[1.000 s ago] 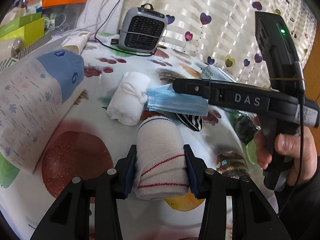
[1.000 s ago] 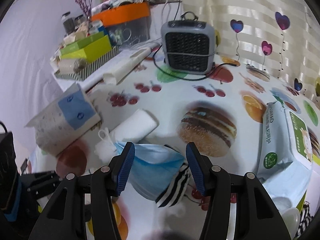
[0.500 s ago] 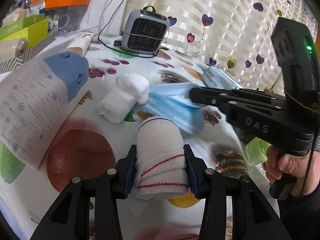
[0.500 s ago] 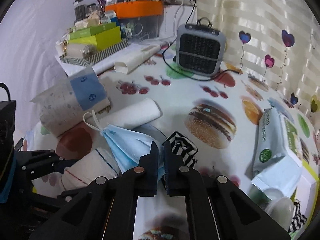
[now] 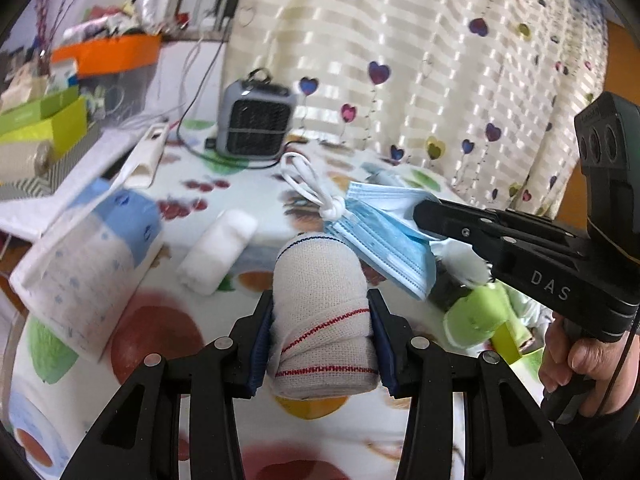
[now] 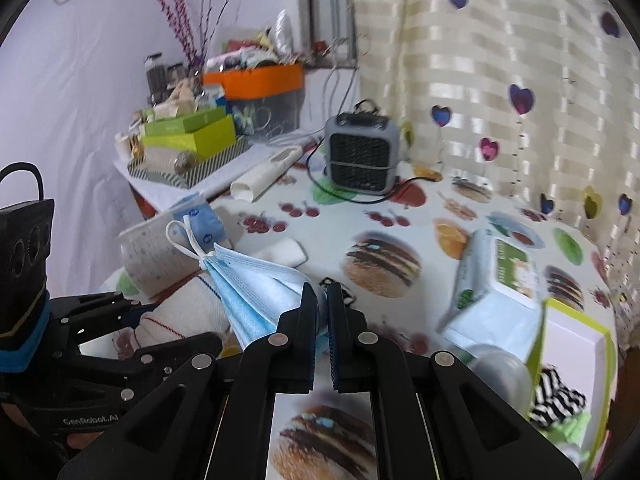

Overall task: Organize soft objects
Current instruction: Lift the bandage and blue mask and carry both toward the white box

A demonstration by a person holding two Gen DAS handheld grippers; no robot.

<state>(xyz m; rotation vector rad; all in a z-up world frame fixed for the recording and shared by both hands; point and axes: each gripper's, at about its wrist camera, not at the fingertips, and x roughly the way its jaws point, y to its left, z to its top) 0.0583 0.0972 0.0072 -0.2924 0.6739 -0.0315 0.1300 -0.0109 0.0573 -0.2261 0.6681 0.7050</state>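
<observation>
The left gripper (image 5: 322, 336) is clamping the rolled bandage (image 5: 322, 312) while the right gripper (image 6: 322, 304) is pinching the blue mask (image 6: 256, 284), both seemingly lifted off the surface (image 5: 160, 336) for sorting.

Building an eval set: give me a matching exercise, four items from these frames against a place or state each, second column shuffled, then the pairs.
Things:
1. rolled sock
2. blue face mask
3. white towel roll
4. grey heater

Place or state:
A. upright at the far side of the table, cord attached
B. clamped in the right gripper, off the table
C. held between the left gripper pads
D. lying loose on the tablecloth

Pairs: 1-C, 2-B, 3-D, 4-A
</observation>
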